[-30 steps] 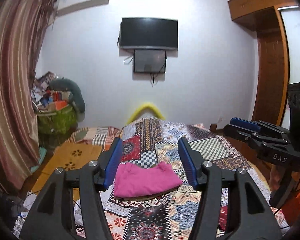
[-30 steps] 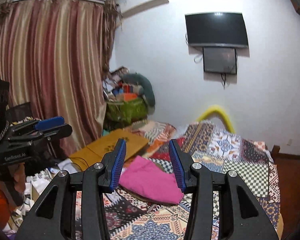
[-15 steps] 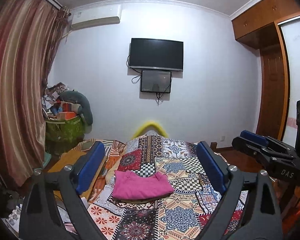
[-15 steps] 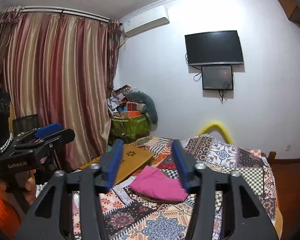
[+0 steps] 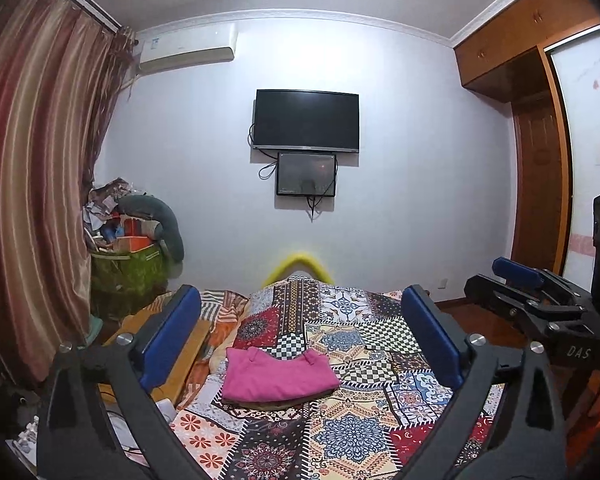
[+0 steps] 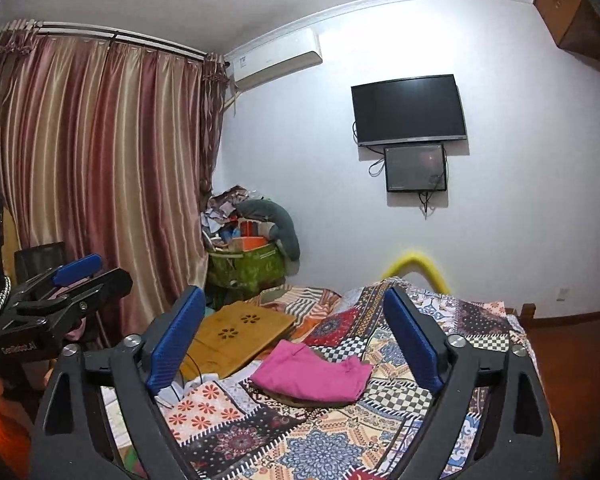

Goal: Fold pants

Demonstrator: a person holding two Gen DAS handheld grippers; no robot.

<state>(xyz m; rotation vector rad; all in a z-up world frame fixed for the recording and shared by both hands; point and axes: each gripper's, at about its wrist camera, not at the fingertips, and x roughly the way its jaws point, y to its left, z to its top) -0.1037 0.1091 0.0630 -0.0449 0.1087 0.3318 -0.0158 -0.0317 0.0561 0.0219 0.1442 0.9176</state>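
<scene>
1. Pink cloth, soft and thin, is seen on the bed: the pants [image 5: 278, 376] lie already as a small folded packet on the patchwork bedcover [image 5: 360, 420]. In the left wrist view the packet is placed toward 7 o'clock from the middle of the picture; in the right wrist view it is at about 6 o'clock.

2. The left gripper [image 5: 300, 336] is spread wide, its jaws opening, and nothing is held between its blue pads [image 5: 168, 336]. The pants are only seen through the gap, well apart from the fingertips.

3. The right gripper [image 6: 296, 344] is also spread with its jaws opening, and it is empty. No touch with the cloth is shown.

4. The pants are judged to be light and limp. No stiffness is expected, so a layer taken alone would probably hang down and the packet would open.

5. The cloth is judged not slippery and not fragile. However, the bedcover below is soft too and could be pinched together with it by mistake.

6. If the packet must be taken again, a hold on the folded edges at 3 and 9 o'clock of the packet is advised, with all layers between the pads.

7. A dark thing is seen under the near edge of the packet; what it is cannot be told.

8. The wooden board [image 6: 240, 336] lies just beside the pants at 10 o'clock in the right wrist view.
</scene>
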